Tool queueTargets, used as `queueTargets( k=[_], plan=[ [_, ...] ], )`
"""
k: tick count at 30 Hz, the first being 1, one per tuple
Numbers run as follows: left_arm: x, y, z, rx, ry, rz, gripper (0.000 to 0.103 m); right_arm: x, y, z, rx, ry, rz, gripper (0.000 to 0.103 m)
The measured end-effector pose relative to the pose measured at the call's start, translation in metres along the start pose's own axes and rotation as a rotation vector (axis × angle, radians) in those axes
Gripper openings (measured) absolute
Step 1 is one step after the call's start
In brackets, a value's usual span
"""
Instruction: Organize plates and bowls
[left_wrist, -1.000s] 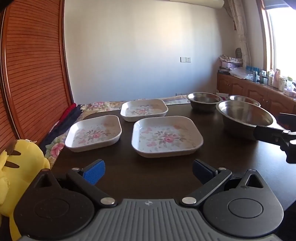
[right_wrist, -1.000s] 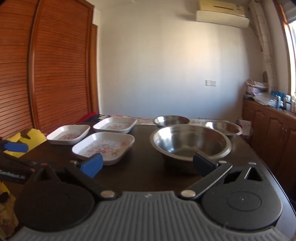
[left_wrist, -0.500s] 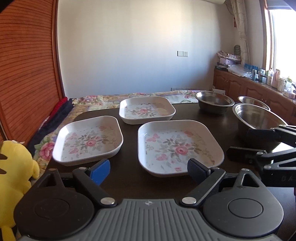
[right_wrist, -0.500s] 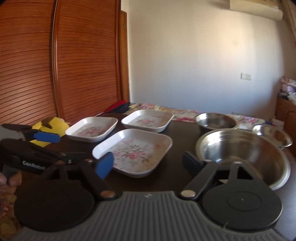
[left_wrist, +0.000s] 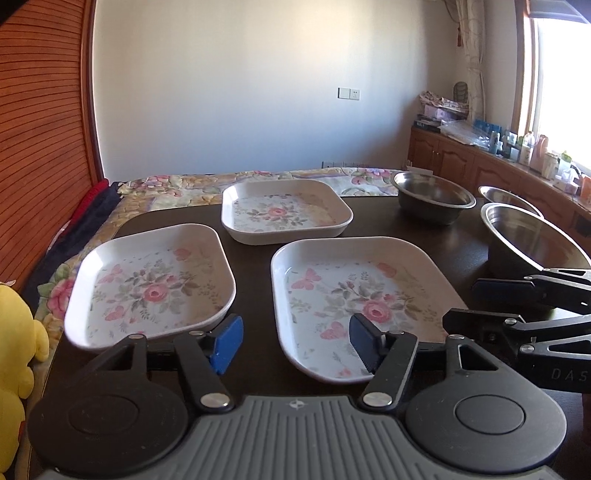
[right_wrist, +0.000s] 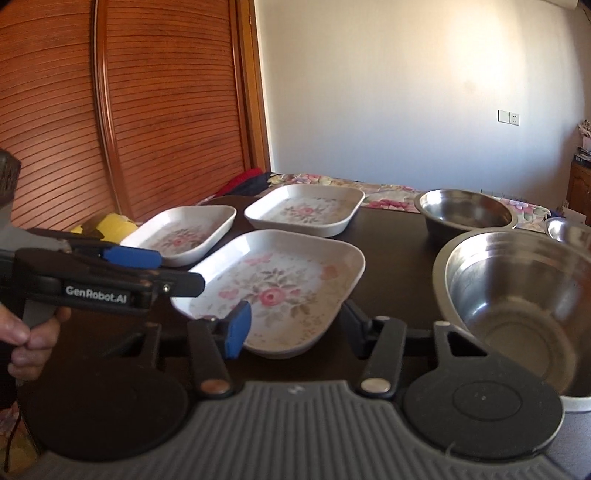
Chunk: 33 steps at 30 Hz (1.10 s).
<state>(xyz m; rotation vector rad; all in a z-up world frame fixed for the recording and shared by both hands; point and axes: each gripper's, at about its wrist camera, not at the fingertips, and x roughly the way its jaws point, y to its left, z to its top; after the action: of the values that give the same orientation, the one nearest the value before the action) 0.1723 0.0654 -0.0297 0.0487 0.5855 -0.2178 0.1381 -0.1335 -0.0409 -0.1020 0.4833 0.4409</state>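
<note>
My worry is the nearest floral square plate (left_wrist: 354, 295), because both tools are converging on it from the same near edge: my left gripper (left_wrist: 293, 343) has its jaws closing with that plate's near-left corner showing between the blue pads (left_wrist: 226, 343) but nothing clamped, and my right gripper (right_wrist: 295, 328) is likewise closing over the plate's near rim with no pad pressing on it that I can see. If both bite the same rim they may foul each other, since the right tool's fingers already cross just beside the plate's right edge in the left wrist view, and a shallow, glossy rim could slip out of a one-sided pinch and skid across the dark table (left_wrist: 251, 254). The large steel bowl (right_wrist: 517, 295) sits close on the right of that plate, so a sideways drag could knock it. The second floral plate (left_wrist: 151, 284) lies at the left near the table edge, above a yellow plush toy (left_wrist: 14, 339), and a shove that way could push it off. The third floral plate (left_wrist: 286, 212) sits farther back, a medium steel bowl (left_wrist: 432, 197) and a small steel bowl (right_wrist: 569, 229) behind the large one. Open room is mostly the dark strip between plates and bowls, and upward.
</note>
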Motion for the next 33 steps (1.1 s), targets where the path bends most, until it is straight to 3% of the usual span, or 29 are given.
queueTargets(
  k=[16,23,33],
  plan=[
    [0.024,0.006,0.002,-0.005,0.046,-0.020,0.040,0.021,0.001,0.005,0.001,0.038,-0.077,0.043],
    [0.026,0.008,0.003,-0.005,0.047,-0.032,0.036,0.026,0.001,0.004,0.006,0.054,-0.079,0.039],
    [0.022,0.008,0.003,-0.016,0.052,-0.032,0.019,0.035,-0.005,0.004,0.063,0.093,-0.068,0.029]
  ],
)
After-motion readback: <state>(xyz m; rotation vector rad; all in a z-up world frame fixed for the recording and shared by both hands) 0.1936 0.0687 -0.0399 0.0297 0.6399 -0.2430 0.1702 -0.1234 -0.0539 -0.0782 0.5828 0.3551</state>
